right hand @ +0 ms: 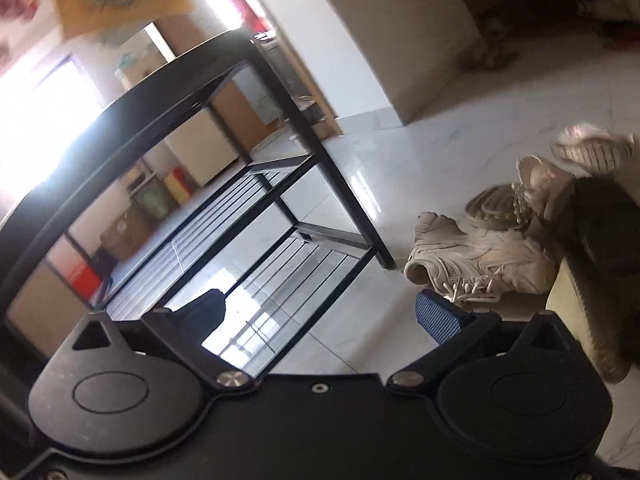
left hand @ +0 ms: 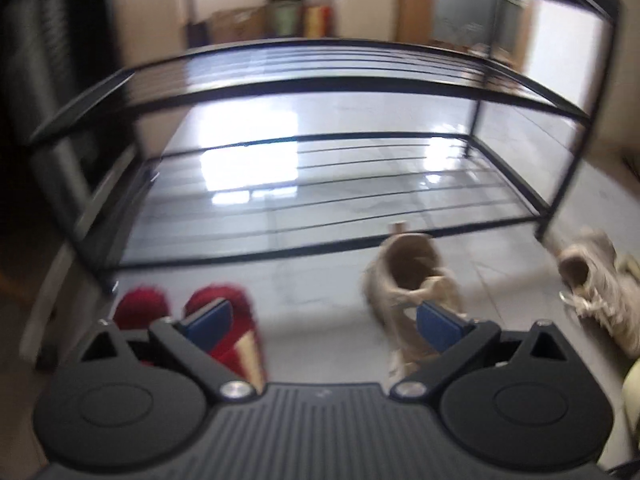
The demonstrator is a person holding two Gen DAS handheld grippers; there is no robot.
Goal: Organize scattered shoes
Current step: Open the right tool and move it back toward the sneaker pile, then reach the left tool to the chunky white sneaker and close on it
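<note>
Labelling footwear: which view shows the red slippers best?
Left wrist view. The red slippers sit on the floor in front of the black shoe rack, partly behind the open left tongs and blurred. The right wrist view shows none of them, only rack and pale sneakers.

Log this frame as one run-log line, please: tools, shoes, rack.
left tool: open, holding nothing | right tool: open, holding nothing | black rack: no shoes on it | red slippers, beige sneakers: on floor

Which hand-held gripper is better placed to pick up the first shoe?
Left hand-held gripper: open, with the beige boot just past its fingertips. The right, also open, faces the rack.
</note>
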